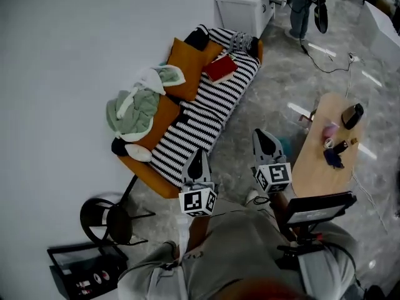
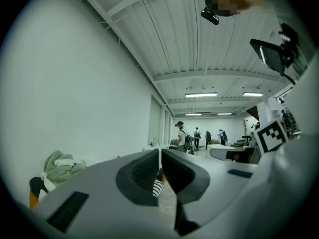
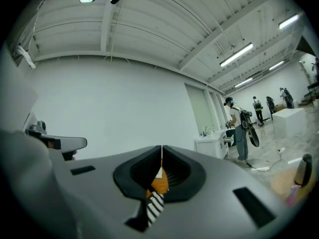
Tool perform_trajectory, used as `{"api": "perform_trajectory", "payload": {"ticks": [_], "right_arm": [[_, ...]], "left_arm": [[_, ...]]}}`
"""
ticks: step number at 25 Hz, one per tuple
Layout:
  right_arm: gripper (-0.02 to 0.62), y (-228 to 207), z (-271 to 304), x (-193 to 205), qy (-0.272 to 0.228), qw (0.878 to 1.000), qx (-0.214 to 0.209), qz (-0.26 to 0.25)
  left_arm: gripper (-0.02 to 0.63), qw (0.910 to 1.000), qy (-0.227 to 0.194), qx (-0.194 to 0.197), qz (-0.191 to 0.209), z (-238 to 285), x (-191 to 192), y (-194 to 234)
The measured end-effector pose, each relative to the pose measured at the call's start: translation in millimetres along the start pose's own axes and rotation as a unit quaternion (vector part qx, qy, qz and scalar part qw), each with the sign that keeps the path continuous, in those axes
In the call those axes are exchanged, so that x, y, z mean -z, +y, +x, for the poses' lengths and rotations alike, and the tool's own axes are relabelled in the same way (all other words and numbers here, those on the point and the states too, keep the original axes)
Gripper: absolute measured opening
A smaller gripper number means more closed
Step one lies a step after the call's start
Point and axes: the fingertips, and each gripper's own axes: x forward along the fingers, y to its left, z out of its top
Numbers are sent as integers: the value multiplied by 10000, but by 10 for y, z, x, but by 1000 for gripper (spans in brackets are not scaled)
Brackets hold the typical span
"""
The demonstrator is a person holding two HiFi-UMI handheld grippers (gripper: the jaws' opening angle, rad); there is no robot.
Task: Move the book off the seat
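Lying on striped sofa (image 1: 201,120): red book (image 1: 220,67) | left gripper (image 1: 198,152) jaws closed, empty | right gripper (image 1: 260,134) jaws closed, empty

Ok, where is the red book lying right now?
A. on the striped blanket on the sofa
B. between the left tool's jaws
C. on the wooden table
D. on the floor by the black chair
A: the red book lies on the striped blanket, beside an orange cushion; the left tool and right tool are shut, holding nothing.
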Motion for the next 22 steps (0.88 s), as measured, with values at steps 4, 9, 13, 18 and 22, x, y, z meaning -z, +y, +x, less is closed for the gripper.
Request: {"api": "perform_trajectory", "payload": {"ticks": [4, 9, 13, 18, 22], "right_arm": [[15, -17, 151, 33, -44, 9999, -96, 119], [15, -218, 388, 208, 183, 9995, 60, 243], [16, -452, 580, 121, 142, 9988, 373, 289], [15, -851, 1174, 7, 250, 9968, 751, 59], [15, -929, 1888, -228, 182, 9967, 766, -197]], "left_arm": [[13, 9998, 150, 94, 129, 150, 76, -3], [12, 9993, 308, 203, -24, 668, 235, 55], [12, 9977, 338, 522, -262, 1258, 338, -5], [13, 9918, 225, 1173, -444, 2183, 300, -122], [12, 9890, 50, 1374, -551, 2784, 113, 126]]}}
